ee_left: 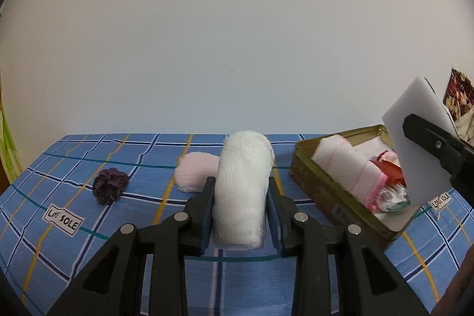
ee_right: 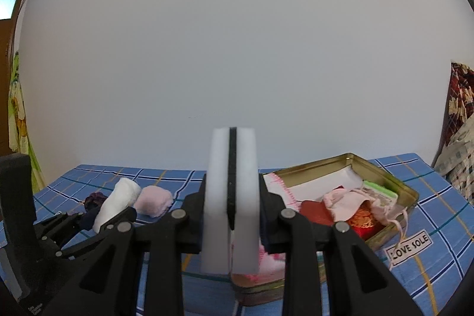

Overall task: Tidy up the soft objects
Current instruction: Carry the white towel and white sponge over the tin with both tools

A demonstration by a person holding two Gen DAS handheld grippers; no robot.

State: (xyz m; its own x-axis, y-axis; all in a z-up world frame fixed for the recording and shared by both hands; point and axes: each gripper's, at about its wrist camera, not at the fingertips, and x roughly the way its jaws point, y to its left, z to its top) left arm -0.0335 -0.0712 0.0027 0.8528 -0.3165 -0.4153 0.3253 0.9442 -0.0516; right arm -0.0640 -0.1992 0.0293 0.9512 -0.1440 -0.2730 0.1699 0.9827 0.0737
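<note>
My left gripper (ee_left: 241, 185) is shut on a white gauze roll (ee_left: 243, 182) that stands on the blue plaid cloth (ee_left: 89, 242); the roll also shows in the right wrist view (ee_right: 117, 203). My right gripper (ee_right: 232, 182) is shut on a white foam sponge (ee_right: 217, 197), held above the near end of the gold tin (ee_right: 382, 176). In the left wrist view the sponge (ee_left: 414, 138) hangs over the tin (ee_left: 323, 191). A pink puff (ee_left: 194, 171) lies behind the roll. A dark purple scrunchie (ee_left: 109, 185) lies to the left.
The tin holds a pink-edged white cloth (ee_left: 346, 168), red fabric (ee_right: 315, 211) and other soft items. "LOVE SOLE" labels (ee_right: 410, 249) are printed on the cloth. A white wall rises behind. Patterned fabric (ee_right: 459, 96) hangs at the right.
</note>
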